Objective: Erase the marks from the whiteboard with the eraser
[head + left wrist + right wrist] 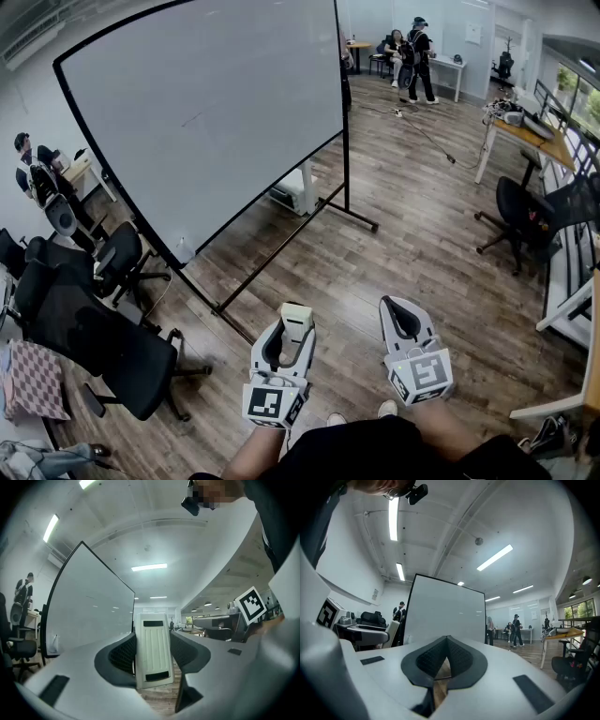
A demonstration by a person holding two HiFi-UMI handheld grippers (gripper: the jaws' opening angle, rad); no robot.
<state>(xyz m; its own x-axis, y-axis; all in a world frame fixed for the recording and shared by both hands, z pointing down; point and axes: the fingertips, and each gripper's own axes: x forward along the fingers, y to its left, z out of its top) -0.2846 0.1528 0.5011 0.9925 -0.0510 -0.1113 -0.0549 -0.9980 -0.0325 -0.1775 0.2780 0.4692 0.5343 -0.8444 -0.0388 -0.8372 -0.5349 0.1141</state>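
Left claw [293, 335] grips the eraser [297, 320]; right claw [402, 313] clenched, empty; whiteboard [206, 103] well apart across open floor [375, 262].

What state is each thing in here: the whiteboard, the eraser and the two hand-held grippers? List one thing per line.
whiteboard: upright on its stand, almost clean, only faint traces showing, nothing touching it.
eraser: clamped upright between the left jaws, away from the board.
left hand-held gripper: shut on the eraser.
right hand-held gripper: jaws together, holding nothing.
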